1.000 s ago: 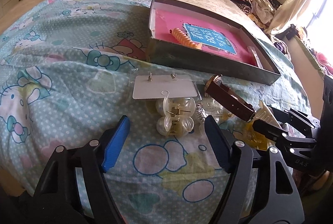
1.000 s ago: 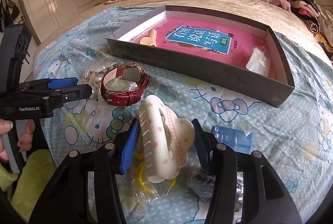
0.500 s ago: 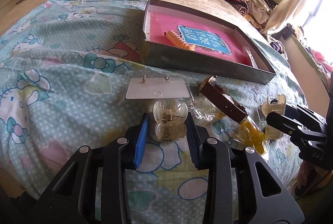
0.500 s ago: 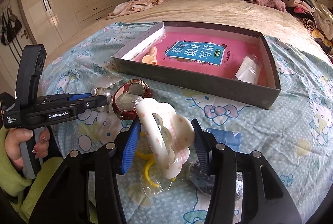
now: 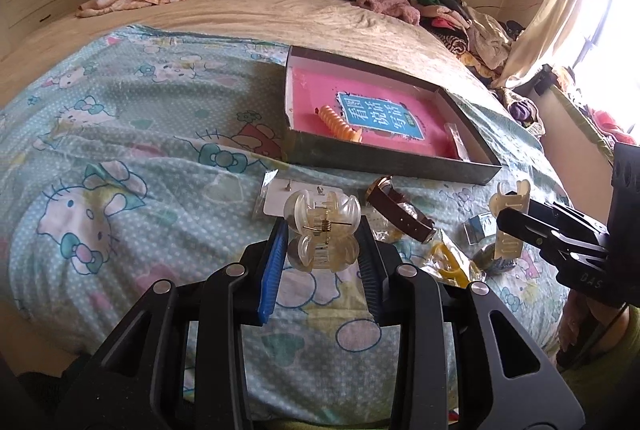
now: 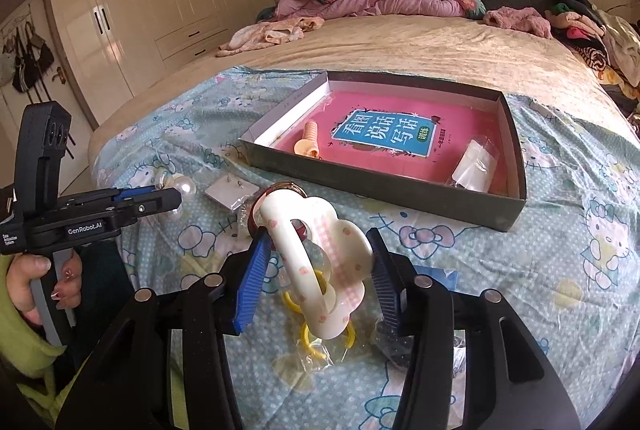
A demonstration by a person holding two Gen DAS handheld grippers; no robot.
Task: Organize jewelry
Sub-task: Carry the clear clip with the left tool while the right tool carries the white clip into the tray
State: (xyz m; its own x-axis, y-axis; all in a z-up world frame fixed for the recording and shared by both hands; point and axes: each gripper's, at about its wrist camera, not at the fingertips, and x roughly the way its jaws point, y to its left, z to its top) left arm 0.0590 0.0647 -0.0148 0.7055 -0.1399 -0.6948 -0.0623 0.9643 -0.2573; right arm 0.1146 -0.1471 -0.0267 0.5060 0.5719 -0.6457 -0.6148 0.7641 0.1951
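My left gripper (image 5: 322,244) is shut on a clear yellowish claw hair clip (image 5: 322,230) and holds it above the bedsheet. My right gripper (image 6: 318,266) is shut on a white flowered claw hair clip (image 6: 316,262), also lifted; it shows in the left wrist view (image 5: 510,218). The grey open box (image 6: 384,186) with a pink book inside lies further back on the bed and holds an orange spiral clip (image 6: 308,144) and a small clear bag (image 6: 476,166). A dark red watch (image 5: 400,212) and an earring card (image 5: 280,198) lie on the sheet.
Yellow rings in a clear bag (image 6: 316,334) and a small blue packet (image 5: 478,230) lie on the Hello Kitty sheet (image 5: 120,170) near the front edge. Piled clothes (image 5: 476,26) and pillows sit at the head of the bed. A wardrobe (image 6: 160,2) stands on the left.
My left gripper closed on the clear clip and lifted it off the sheet. My right gripper rose with the white clip. Both views tilted up toward the box.
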